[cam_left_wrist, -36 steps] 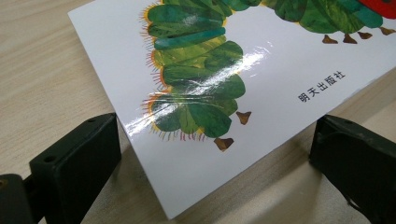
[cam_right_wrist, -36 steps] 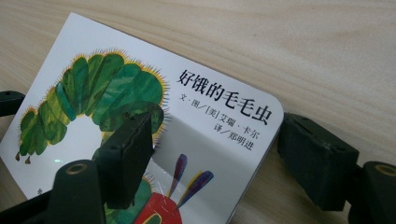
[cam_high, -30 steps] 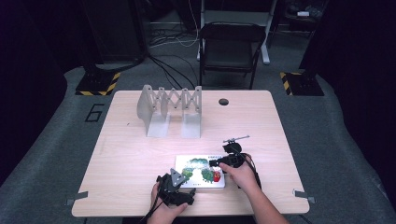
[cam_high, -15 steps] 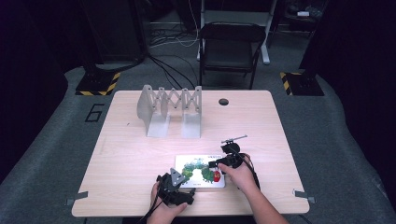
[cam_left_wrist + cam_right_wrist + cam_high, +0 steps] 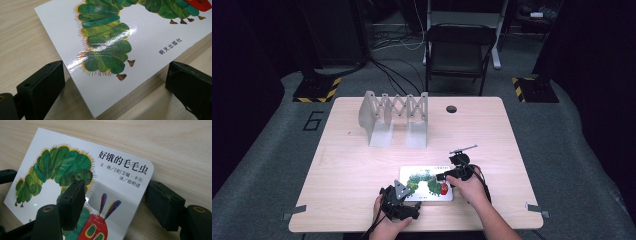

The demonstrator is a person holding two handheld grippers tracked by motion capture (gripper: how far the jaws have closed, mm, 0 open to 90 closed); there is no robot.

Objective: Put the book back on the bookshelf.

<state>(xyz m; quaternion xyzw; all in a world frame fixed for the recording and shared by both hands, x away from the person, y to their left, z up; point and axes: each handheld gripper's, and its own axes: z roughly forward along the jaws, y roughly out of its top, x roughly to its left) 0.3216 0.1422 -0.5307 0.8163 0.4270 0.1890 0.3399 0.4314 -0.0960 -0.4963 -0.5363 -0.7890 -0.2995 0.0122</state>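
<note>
A white picture book (image 5: 424, 176) with a green caterpillar and a red head on its cover lies flat near the table's front edge. My left gripper (image 5: 407, 199) is at the book's near left corner, open. In the left gripper view that corner of the book (image 5: 140, 37) lies between the wide-apart jaws of the left gripper (image 5: 115, 85), clear of both. My right gripper (image 5: 448, 176) is at the book's right end, open. In the right gripper view the right gripper (image 5: 117, 205) straddles the book (image 5: 112, 175), one jaw over the cover and the other beside the right edge.
A grey folding rack (image 5: 394, 115) stands at the back left of the wooden table (image 5: 347, 165), and a round cable hole (image 5: 451, 109) is at the back. A black chair (image 5: 459, 47) stands beyond the table. The person's hands are at the front edge.
</note>
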